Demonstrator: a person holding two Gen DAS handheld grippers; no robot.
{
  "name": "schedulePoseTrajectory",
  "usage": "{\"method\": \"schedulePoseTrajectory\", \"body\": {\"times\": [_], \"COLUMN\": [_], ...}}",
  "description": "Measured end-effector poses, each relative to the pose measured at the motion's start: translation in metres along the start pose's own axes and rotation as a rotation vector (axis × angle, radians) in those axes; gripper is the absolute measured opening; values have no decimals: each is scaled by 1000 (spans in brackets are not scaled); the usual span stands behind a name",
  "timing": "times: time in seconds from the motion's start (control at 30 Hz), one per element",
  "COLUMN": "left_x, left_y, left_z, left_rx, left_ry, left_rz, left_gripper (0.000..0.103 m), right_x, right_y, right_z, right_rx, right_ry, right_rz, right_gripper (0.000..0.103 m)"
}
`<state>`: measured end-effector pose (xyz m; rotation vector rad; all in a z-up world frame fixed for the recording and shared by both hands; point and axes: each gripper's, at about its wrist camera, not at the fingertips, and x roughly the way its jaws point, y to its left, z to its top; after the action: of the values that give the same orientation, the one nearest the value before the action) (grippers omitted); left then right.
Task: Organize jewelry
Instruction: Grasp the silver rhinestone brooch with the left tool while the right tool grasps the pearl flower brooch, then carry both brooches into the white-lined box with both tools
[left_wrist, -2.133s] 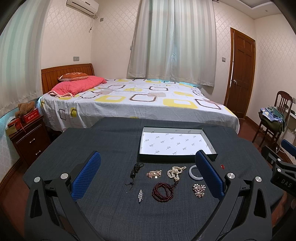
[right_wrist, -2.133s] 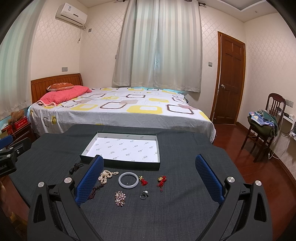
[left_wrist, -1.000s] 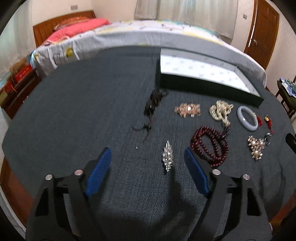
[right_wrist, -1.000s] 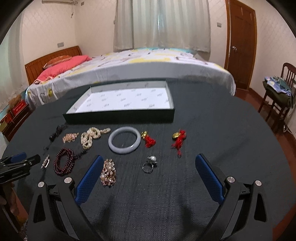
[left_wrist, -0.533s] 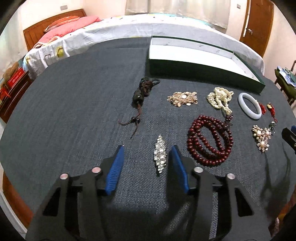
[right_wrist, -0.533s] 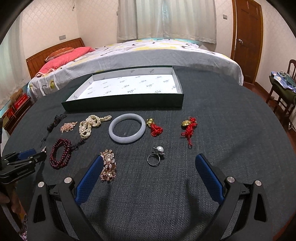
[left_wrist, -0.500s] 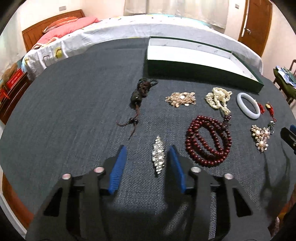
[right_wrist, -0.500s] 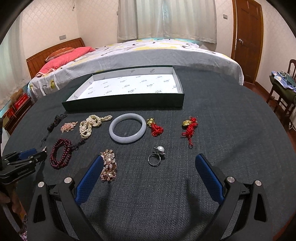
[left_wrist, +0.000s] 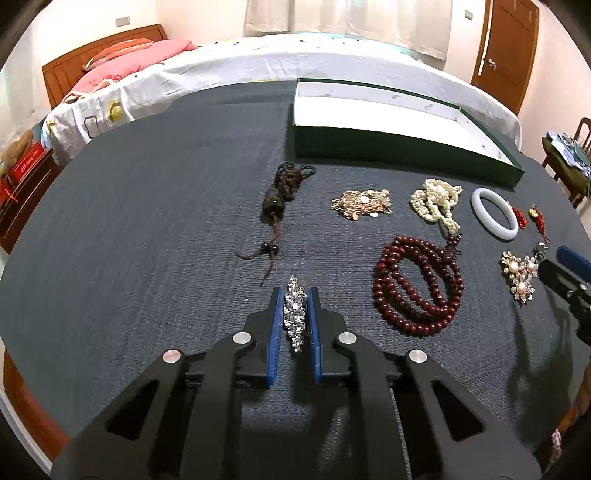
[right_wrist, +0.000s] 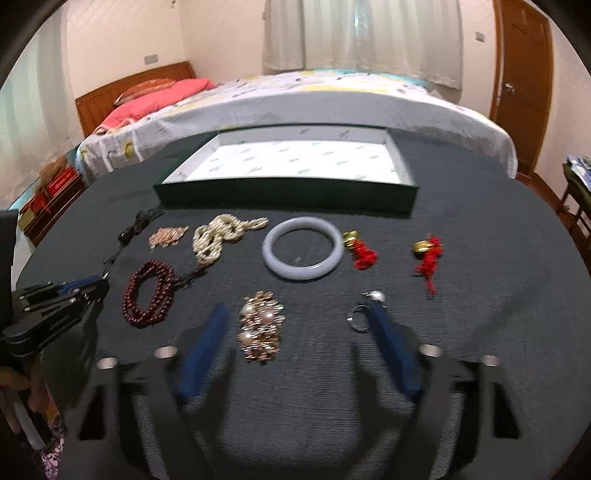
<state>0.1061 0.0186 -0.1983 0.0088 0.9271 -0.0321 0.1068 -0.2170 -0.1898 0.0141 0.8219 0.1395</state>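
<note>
left tool (left_wrist: 295, 295) clamped on the crystal brooch (left_wrist: 294, 316) lying on the dark surface (left_wrist: 147, 240). right tool (right_wrist: 299, 314) spread wide, straddling the pearl brooch (right_wrist: 260, 329); one pad beside the ring (right_wrist: 360, 318). green tray (right_wrist: 288, 195) holds only its white printed liner.

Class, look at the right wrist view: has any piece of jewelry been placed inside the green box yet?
No. The green box shows only its bare white lining, while pieces such as the pale bangle lie on the dark cloth in front of it.
</note>
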Motion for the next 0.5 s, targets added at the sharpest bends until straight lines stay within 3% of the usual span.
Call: {"method": "schedulePoseTrajectory", "body": {"times": [0.07, 0.2, 0.5], "left_x": [0, 1, 1], "left_y": [2, 3, 7], "left_z": [1, 1, 0], "left_rx": [-8, -12, -23], "left_ry": [0, 0, -1], "left_rz": [-3, -6, -13], "left_gripper": [14, 14, 14], "right_x": [2, 13, 24], "right_y": [4, 13, 18], "right_z": [-1, -2, -8], "right_rx": [-8, -38, -62], "right_ry": [3, 29, 66], "right_rz": [11, 20, 18], "right_gripper": [69, 54, 38]}}
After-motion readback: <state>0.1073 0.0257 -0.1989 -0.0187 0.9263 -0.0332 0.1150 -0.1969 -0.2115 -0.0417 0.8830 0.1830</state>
